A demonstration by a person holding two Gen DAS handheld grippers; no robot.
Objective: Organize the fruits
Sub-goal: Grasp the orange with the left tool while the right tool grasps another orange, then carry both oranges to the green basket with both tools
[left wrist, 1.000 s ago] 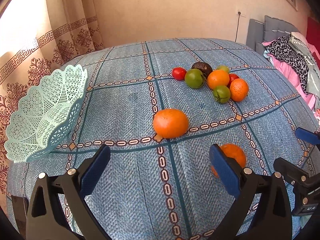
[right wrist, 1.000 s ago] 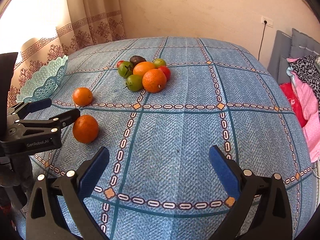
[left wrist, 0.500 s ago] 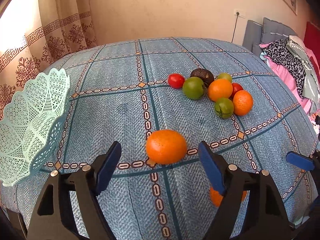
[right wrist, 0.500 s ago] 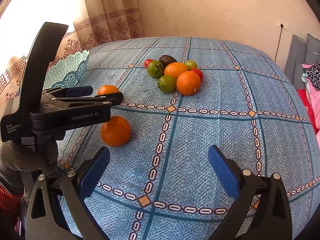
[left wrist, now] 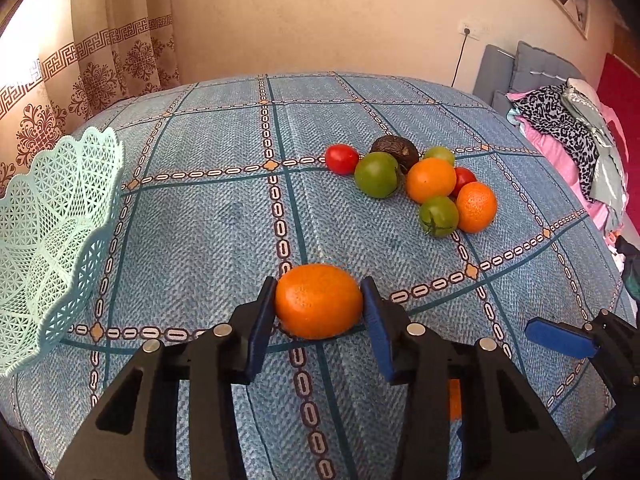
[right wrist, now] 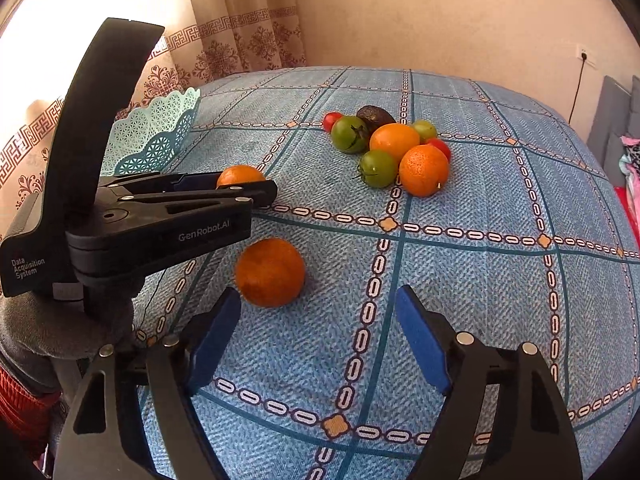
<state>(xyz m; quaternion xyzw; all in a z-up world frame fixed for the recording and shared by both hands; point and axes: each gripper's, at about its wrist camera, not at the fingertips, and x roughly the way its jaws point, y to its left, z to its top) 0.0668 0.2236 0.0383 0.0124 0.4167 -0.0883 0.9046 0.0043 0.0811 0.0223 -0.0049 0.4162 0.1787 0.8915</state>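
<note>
My left gripper (left wrist: 319, 304) pinches an orange (left wrist: 319, 301) resting on the blue tablecloth (left wrist: 208, 240) beside the mint basket (left wrist: 52, 232), while my right gripper (right wrist: 318, 336) hangs spread wide, just short of a second orange (right wrist: 270, 272)

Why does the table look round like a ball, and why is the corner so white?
Both views use fisheye lenses, so the tablecloth bulges like a dome. In the right wrist view, window light behind the curtain whites out the upper left. In the left wrist view, dark lens edges fill the corners.
</note>
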